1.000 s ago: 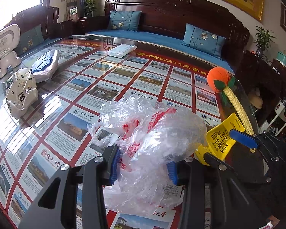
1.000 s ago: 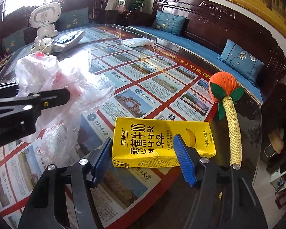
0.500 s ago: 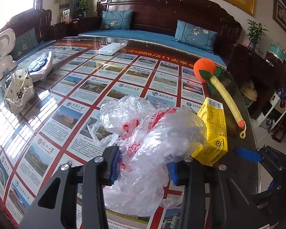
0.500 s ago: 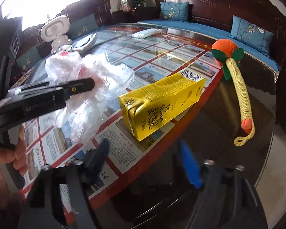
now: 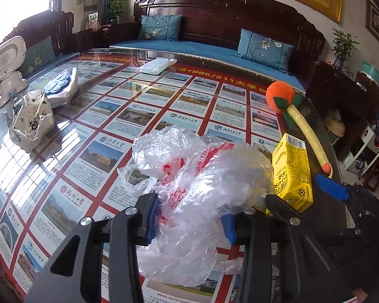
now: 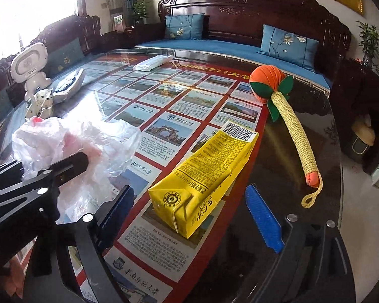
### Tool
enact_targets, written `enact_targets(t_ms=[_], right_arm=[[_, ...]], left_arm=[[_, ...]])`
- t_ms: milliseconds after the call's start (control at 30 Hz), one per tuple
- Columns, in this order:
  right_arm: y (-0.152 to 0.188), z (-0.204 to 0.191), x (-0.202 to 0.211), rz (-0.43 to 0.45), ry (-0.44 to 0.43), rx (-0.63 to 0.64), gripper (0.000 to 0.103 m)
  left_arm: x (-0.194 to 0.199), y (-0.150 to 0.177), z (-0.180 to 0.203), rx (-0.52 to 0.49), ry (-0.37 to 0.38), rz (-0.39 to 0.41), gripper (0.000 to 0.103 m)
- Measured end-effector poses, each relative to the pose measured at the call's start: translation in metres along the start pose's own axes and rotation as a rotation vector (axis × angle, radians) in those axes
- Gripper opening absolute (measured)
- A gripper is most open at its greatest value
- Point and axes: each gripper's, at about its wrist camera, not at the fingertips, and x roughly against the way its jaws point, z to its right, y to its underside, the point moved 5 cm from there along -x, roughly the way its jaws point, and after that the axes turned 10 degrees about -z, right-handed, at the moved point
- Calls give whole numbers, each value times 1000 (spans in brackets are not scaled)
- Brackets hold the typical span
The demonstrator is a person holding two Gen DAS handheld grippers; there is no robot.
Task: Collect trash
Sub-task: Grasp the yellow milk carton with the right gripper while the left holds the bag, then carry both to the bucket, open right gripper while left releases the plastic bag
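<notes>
My left gripper (image 5: pixel 189 217) is shut on a crumpled clear plastic bag (image 5: pixel 204 176) with red print and holds it just above the glass table; the bag also shows in the right wrist view (image 6: pixel 70 146). A yellow milk carton (image 6: pixel 204 174) lies on its side on the table, end-on between the blue pads of my right gripper (image 6: pixel 192 209), which is open and a little short of it. The carton shows in the left wrist view (image 5: pixel 291 174) to the right of the bag, with the right gripper's blue fingertip (image 5: pixel 331 186) beside it.
An orange-headed rope toy (image 6: pixel 290 118) lies right of the carton near the table's (image 6: pixel 303 265) curved edge. A white paper bag (image 5: pixel 31 121), a white robot figure (image 5: pixel 6 65), a blue-and-white pack (image 5: pixel 60 85) and a white packet (image 5: pixel 156 65) stand further back. Sofa behind.
My right gripper has swung round to face the carton's end and closed in, its fingers now on either side. The left gripper still holds the bag and has shifted slightly.
</notes>
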Motion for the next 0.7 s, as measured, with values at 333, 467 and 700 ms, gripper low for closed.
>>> enact_targets(t_ms=[333, 467, 700], right_arm=[[17, 26, 16, 19, -175, -67, 38], [39, 41, 48, 54, -278, -67, 35], [89, 79, 97, 81, -353, -105, 35]], left_arm=[[10, 6, 12, -19, 31, 9, 41], [26, 14, 31, -45, 46, 23, 41], [60, 48, 81, -101, 102, 29, 41]])
